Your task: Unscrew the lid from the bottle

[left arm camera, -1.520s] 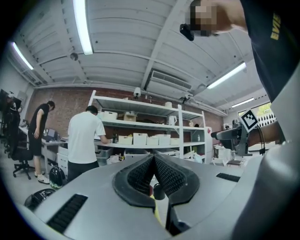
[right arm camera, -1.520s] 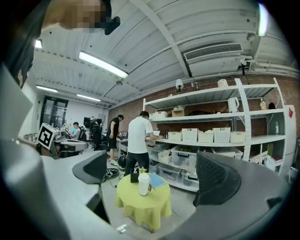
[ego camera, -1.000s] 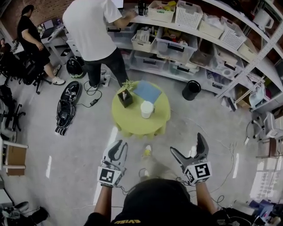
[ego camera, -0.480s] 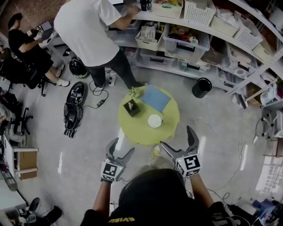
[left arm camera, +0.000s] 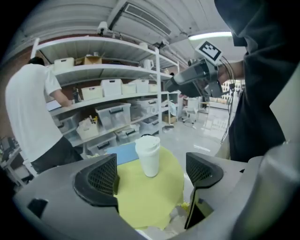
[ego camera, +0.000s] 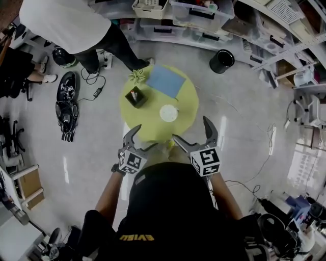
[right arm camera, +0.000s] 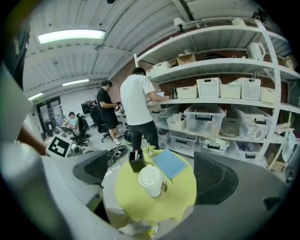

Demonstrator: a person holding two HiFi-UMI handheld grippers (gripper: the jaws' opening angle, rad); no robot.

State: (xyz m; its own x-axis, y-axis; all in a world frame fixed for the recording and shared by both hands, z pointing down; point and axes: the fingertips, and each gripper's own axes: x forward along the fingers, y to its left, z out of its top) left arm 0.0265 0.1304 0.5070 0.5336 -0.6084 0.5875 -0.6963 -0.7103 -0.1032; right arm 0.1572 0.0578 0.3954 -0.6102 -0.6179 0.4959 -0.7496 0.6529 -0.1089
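The bottle (ego camera: 168,112) is white with a white lid and stands upright on the round yellow-green table (ego camera: 147,122). Both grippers hang in the air over the table's near edge, short of the bottle. My left gripper (ego camera: 141,140) is open; its jaws have just been opening and nothing is between them. My right gripper (ego camera: 193,133) is also open and empty. In the left gripper view the bottle (left arm camera: 148,155) shows beyond the spread pads (left arm camera: 99,177). In the right gripper view the bottle (right arm camera: 151,181) stands between and beyond the wide pads (right arm camera: 213,179).
On the table lie a blue notebook (ego camera: 164,80), a black pen holder (ego camera: 135,97) and a small plant (ego camera: 137,76). A person in a white shirt (ego camera: 66,25) stands at the shelves with storage bins (ego camera: 201,9). A black bucket (ego camera: 221,60) and cables lie on the floor.
Both grippers have moved forward and down towards the table. The left jaws went from shut to wide open. The right jaws stayed open. The table now sits closer in the head view.
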